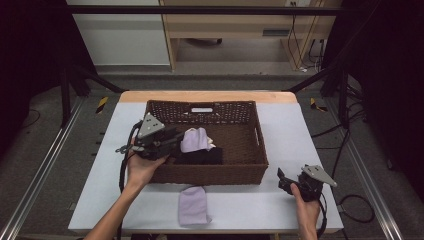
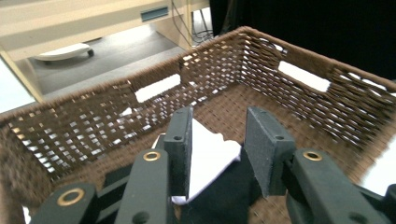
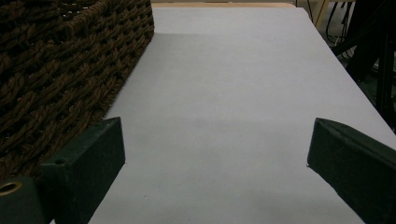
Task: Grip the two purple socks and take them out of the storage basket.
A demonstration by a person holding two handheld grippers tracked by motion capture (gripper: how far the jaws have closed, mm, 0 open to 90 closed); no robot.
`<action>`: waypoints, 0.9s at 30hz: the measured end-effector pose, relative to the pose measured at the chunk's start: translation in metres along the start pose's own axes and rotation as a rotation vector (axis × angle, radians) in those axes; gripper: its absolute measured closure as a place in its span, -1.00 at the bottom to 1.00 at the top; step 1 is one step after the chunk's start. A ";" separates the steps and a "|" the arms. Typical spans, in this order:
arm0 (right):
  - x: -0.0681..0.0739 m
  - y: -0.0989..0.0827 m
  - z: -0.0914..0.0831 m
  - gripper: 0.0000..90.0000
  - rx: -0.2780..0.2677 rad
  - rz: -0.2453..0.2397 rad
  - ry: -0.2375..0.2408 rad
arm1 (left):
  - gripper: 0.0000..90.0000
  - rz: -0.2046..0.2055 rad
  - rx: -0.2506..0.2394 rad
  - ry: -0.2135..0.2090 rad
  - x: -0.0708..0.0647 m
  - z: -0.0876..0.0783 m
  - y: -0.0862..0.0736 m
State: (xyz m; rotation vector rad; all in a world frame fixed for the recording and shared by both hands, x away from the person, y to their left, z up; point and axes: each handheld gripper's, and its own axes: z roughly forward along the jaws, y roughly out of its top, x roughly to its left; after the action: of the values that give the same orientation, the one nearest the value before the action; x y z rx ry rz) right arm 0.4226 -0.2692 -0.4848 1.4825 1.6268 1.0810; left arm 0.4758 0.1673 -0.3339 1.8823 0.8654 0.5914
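A brown wicker basket stands mid-table, holding a pale lilac cloth and a black cloth at its left side. My left gripper hangs over the basket's left rim, pointing in. In the left gripper view its jaws stand open above the pale cloth and the black cloth, and the pads do not press on either. A second lilac cloth lies folded on the table in front of the basket. My right gripper rests low, right of the basket and open; nothing is between the jaws of the right gripper.
The white table has free room to the right of the basket and along its front edge. Metal frame rails run down both sides. A wooden desk stands beyond the table, and cables lie on the floor at right.
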 end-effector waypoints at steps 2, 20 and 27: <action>0.000 0.000 0.000 -0.90 -0.001 -0.001 0.000 | 0.37 0.012 0.003 0.020 0.003 0.009 0.006; 0.000 0.000 0.000 -0.90 0.001 0.001 0.002 | 0.28 -0.060 0.189 0.129 0.031 0.092 -0.001; 0.000 0.000 0.000 -0.90 0.001 0.001 0.005 | 0.21 -0.062 0.223 0.145 0.034 0.104 0.005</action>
State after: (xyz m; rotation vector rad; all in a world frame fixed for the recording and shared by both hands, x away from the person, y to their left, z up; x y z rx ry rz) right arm 0.4227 -0.2694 -0.4848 1.4824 1.6297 1.0853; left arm 0.5726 0.1345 -0.3734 2.0222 1.1193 0.6200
